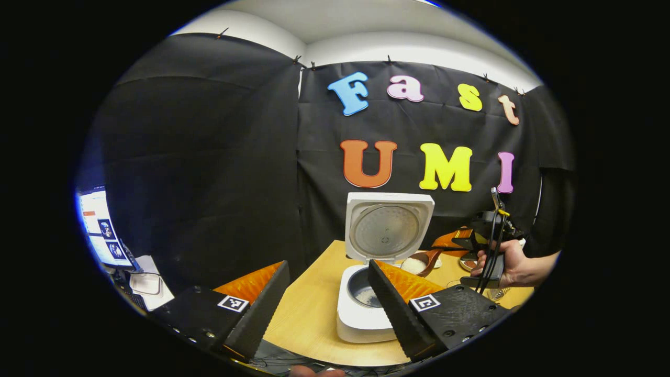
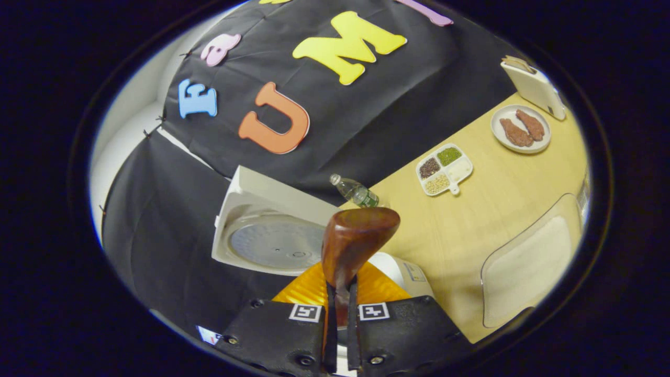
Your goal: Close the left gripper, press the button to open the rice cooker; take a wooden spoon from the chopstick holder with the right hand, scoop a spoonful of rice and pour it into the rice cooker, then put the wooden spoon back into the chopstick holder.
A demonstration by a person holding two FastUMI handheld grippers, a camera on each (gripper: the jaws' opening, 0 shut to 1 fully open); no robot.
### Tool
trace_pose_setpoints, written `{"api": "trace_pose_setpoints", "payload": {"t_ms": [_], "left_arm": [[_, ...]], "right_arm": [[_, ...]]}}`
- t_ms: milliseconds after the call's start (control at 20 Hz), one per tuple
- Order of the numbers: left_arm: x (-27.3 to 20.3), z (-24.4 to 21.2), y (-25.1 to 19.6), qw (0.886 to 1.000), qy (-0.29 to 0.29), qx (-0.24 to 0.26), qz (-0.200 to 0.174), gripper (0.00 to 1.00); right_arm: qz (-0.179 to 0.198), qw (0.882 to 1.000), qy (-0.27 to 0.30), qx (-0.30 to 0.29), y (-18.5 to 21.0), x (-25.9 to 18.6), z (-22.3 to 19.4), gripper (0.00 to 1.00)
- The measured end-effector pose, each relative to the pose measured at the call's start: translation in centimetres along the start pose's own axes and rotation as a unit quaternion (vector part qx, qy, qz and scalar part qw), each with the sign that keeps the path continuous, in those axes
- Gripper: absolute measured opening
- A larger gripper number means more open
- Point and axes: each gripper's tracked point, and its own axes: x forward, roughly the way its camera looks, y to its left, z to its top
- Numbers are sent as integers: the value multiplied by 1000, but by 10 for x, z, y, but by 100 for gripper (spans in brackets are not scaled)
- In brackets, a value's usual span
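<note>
The white rice cooker (image 1: pixel 361 314) stands open on the wooden table, its lid (image 1: pixel 386 228) upright, and a little rice lies in its pot. My left gripper (image 1: pixel 328 267) is open in front of it, one finger on each side, holding nothing. To the right, a hand holds my right gripper (image 1: pixel 471 243), which is shut on the wooden spoon (image 1: pixel 421 262); the spoon carries a heap of white rice beside the cooker's right rim. In the right gripper view, my right gripper (image 2: pixel 340 287) clamps the spoon's handle, and the spoon's bowl (image 2: pixel 361 230) shows from its back above the cooker (image 2: pixel 405 272) and beside the lid (image 2: pixel 272 238).
On the table sit a clear tub of rice (image 2: pixel 528 262), a plastic bottle (image 2: pixel 356 191), a divided dish of grains (image 2: pixel 445 168), a plate of meat (image 2: pixel 521 128) and a white holder (image 2: pixel 534 86) at the far corner. A monitor (image 1: pixel 102 228) stands off the table's left.
</note>
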Motion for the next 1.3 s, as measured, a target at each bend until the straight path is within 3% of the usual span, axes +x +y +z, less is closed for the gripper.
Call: {"api": "trace_pose_setpoints", "payload": {"t_ms": [200,450,800,1100,1300], "left_arm": [[-1,-9,20,999,5,-29,12,95],[0,-12,38,999,2,-34,20,95],[-2,-12,44,999,3,-36,16,95],[-6,-12,47,999,0,-41,16,95],[-8,-11,51,999,-3,-47,21,95]], "right_arm": [[-37,997,-14,-69,3,8,-3,12],[-53,989,-27,-136,16,11,-5,13],[-60,964,-48,-253,40,10,-5,13],[-50,921,-72,-378,73,7,-5,13],[-56,874,-88,-474,87,8,-7,13]]}}
